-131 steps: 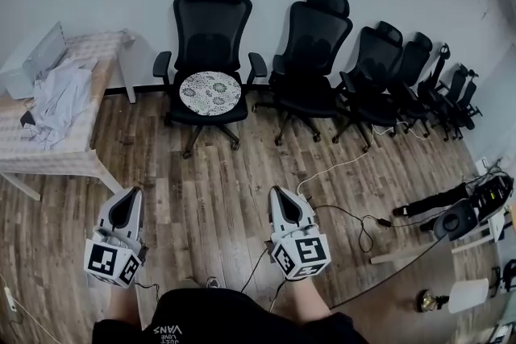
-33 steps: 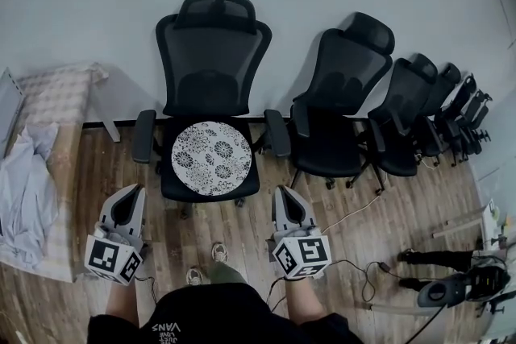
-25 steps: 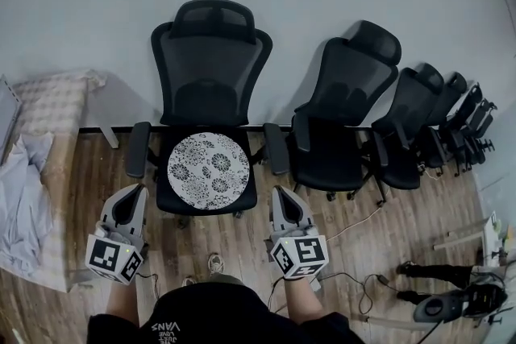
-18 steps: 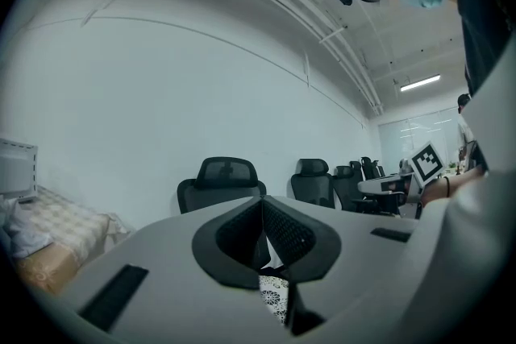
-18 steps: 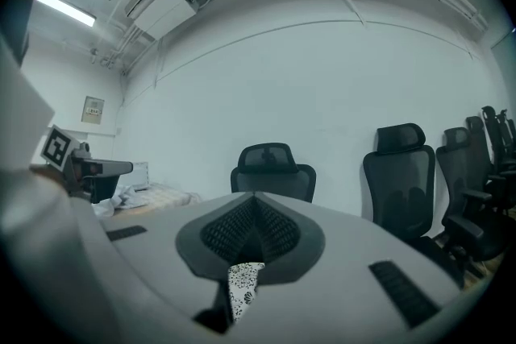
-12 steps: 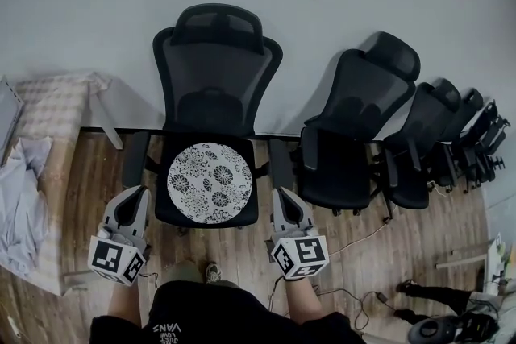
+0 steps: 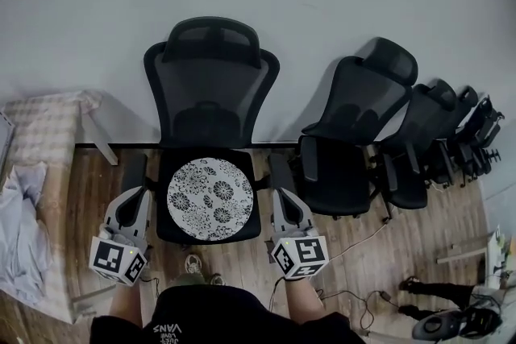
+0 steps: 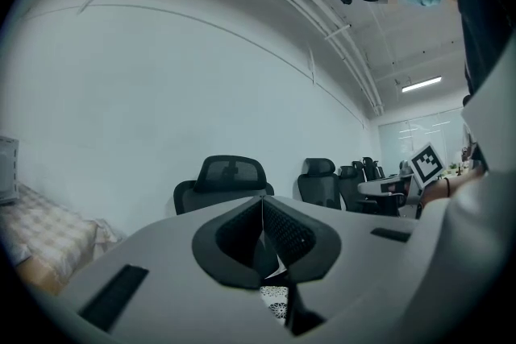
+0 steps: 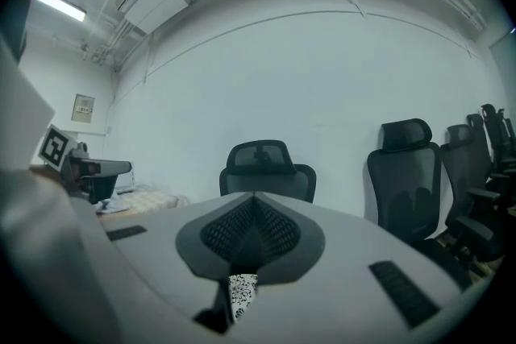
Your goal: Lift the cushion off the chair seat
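The cushion [image 7: 210, 198] lies flat on the seat of the chair [image 7: 211, 84]. It is a round pad with a black-and-white flower print, and it covers most of the seat. I hold both claws at the near end of the chair, one on each side, pointing toward the far wall.

The left claw [image 7: 132, 196] is just left of the cushion, by the left armrest, and does not touch the pad. The right claw [image 7: 283, 197] is just right of the cushion, by the right armrest, and is also apart from it. The cushion thus lies between the two claws.

Both claws are closed, jaws pressed together with nothing in them. In the left gripper view a sliver of the print shows low, just right of the closed jaws. In the right gripper view it shows low, just left of them.

More chairs [image 7: 359, 125] stand in a row to the right. A desk [image 7: 48, 113] with a crumpled cloth [image 7: 20, 230] stands to the left.
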A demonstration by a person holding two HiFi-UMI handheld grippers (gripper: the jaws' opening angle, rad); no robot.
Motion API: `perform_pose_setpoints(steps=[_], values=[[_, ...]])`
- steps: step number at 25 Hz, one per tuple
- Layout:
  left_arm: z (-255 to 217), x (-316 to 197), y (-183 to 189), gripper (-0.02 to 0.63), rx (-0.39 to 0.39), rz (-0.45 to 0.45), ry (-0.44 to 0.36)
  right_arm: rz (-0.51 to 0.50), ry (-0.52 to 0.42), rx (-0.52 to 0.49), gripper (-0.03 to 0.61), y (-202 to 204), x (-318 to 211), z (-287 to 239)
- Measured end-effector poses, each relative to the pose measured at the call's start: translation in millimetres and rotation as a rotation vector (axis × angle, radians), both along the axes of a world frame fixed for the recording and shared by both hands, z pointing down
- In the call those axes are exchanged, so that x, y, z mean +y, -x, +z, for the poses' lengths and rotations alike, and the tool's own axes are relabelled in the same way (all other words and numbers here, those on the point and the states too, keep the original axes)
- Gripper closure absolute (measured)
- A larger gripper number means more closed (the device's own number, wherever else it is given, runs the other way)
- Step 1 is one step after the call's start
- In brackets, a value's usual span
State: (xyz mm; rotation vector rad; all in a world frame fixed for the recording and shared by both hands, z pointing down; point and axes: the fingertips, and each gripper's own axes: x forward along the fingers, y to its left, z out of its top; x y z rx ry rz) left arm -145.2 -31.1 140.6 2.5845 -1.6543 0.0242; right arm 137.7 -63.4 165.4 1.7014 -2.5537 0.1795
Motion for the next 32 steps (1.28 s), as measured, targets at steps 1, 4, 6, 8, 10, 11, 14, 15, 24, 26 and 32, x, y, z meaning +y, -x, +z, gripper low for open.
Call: perform_pose_setpoints(steps=[1, 4, 6, 8, 10, 11, 14, 15, 24, 26, 32], values=[[-1.0, -6.6, 2.0, 0.6, 0.003, 0.007, -0.003, 0.004, -0.002, 0.0, 0.561, 3.0, -5.3, -0.7], [-1.3, -22.6, 8.2, 0.6, 0.009, 0.028, -0.003, 0.015, -0.004, 0.005, 0.561, 13.7, -16.2, -1.3], [-0.2, -31.0, 11.7, 0.6, 0.013, 0.042, -0.001, 0.025, -0.004, 0.006, 0.561, 18.4, -21.2, -1.0], [1.1, -38.4, 14.4, 0.6, 0.015, 0.056, -0.004, 0.036, -0.005, 0.007, 0.561, 21.9, -26.0, -1.3], [3.5, -44.0, 15.7, 0.6, 0.013, 0.065, 0.002, 0.043, -0.003, 0.009, 0.561, 23.8, -29.3, 0.4], [5.5, -46.1, 15.9, 0.6, 0.014, 0.067, 0.006, 0.046, -0.001, 0.01, 0.561, 23.8, -30.4, 2.0], [11.0, -51.5, 14.6, 0.6, 0.017, 0.07, 0.014, 0.048, 0.01, 0.014, 0.561, 22.5, -34.2, 7.9], [11.8, -54.1, 14.1, 0.6, 0.018, 0.068, 0.016, 0.046, 0.014, 0.015, 0.561, 22.0, -36.5, 9.4], [13.4, -81.3, 2.4, 0.6, 0.021, 0.046, 0.03, 0.016, 0.032, 0.02, 0.561, 13.7, -67.2, 11.1], [16.7, -84.7, -0.2, 0.6, 0.02, 0.047, 0.031, 0.01, 0.037, 0.021, 0.561, 13.2, -70.8, 14.3], [27.4, -91.1, -3.8, 0.6, 0.007, 0.038, 0.057, -0.001, 0.06, 0.018, 0.561, 12.3, -81.0, 25.9]])
